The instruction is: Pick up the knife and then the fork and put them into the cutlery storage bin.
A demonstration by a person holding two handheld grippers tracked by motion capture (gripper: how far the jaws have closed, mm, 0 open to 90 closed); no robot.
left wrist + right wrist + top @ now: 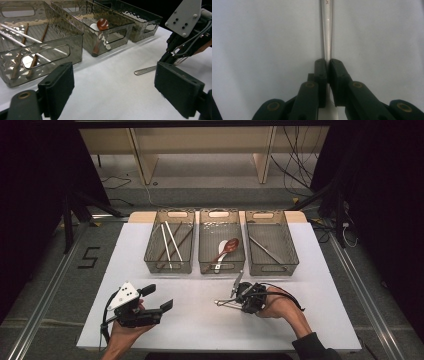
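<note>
Right tongs [328, 65] clamped on slim silver metal utensil handle [327, 30], long axis running straight ahead of them; left tongs [113, 87] apart, empty.

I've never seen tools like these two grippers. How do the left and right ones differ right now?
The left gripper has its jaws wide apart and holds nothing; the right gripper has its jaws pressed together on a metal utensil. The left gripper points toward the bins, while the right gripper points down at the table. Both are black, two-jawed and held in a hand.
</note>
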